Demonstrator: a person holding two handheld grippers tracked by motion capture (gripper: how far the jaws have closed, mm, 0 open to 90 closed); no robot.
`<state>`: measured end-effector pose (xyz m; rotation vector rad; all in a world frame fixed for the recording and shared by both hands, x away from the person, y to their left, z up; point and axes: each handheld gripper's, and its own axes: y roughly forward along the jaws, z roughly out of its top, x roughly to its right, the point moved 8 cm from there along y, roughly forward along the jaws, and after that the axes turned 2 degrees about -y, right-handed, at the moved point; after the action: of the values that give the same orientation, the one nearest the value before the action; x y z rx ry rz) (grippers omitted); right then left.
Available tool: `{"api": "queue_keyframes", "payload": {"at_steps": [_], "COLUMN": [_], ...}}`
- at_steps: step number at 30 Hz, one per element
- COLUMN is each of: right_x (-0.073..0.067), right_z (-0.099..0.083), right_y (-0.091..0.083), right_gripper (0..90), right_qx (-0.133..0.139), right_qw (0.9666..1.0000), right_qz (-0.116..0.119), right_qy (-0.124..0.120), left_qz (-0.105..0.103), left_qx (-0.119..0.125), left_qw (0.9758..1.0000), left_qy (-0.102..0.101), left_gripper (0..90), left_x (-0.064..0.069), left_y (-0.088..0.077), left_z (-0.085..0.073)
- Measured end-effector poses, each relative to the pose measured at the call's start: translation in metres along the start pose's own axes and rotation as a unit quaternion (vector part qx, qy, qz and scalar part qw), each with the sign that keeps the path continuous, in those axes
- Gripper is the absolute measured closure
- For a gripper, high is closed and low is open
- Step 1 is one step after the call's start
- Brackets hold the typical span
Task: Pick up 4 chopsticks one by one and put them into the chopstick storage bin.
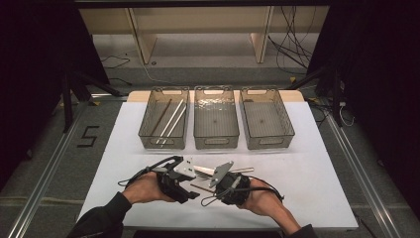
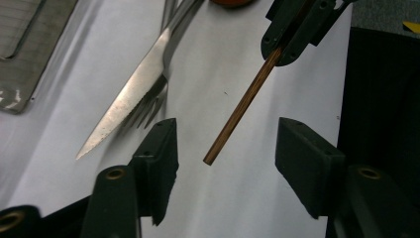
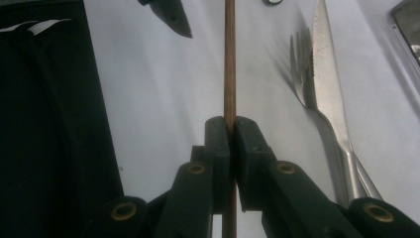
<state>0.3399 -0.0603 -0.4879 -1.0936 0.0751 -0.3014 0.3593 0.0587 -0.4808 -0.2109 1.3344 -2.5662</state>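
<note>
1. The brown chopstick [image 3: 229, 59] hung above the white bench [image 1: 307, 173], clamped in the right gripper [image 3: 229, 130].
2. Its free end lay between the left gripper [image 2: 225, 148] jaws, half-open, apparently not touching.
3. A knife [image 2: 131, 94] and fork [image 3: 303, 74] lay nearby.

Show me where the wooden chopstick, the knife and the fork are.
Wooden chopstick [image 2: 237, 111], left gripper view, on the middle of its shaft.
Knife [image 2: 126, 101], left gripper view, on the flat of its blade.
Fork [image 3: 300, 69], right gripper view, on its tines.
</note>
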Motion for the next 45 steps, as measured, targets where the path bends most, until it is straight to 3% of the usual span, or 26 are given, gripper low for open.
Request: {"api": "queue_keyframes", "payload": {"at_steps": [13,26,34,37,40,45], "right_x": [-0.005,-0.012,-0.012,-0.01,-0.009,0.002], "right_z": [0.002,0.002,0.002,0.001,0.002,0.004], "right_y": [0.001,0.002,0.003,0.002,0.0,-0.012], "right_gripper": [85.7,85.7,84.0,81.9,79.9,63.0], "right_qx": [0.002,0.006,0.007,0.009,0.015,0.038], "right_qw": [0.9996,0.9986,0.9968,0.9968,0.9968,0.998], "right_qz": [0.004,0.019,0.011,0.007,0.003,-0.013], "right_qy": [-0.028,-0.048,-0.079,-0.079,-0.078,-0.049], "left_qz": [-0.031,-0.042,-0.064,-0.074,-0.066,-0.054], "left_qx": [-0.01,-0.022,-0.024,-0.022,-0.015,-0.015], "left_qw": [0.9992,0.9977,0.9957,0.995,0.9956,0.9972], "left_qy": [0.024,0.049,0.062,0.063,0.065,0.049], "left_gripper": [62.5,75.5,82.3,84.9,85.5,85.6], "left_x": [0.008,0.013,0.018,0.021,0.02,0.014], "left_y": [0.006,0.007,0.007,0.005,0.003,-0.001], "left_z": [0.0,-0.004,-0.006,-0.006,-0.005,-0.009]}}
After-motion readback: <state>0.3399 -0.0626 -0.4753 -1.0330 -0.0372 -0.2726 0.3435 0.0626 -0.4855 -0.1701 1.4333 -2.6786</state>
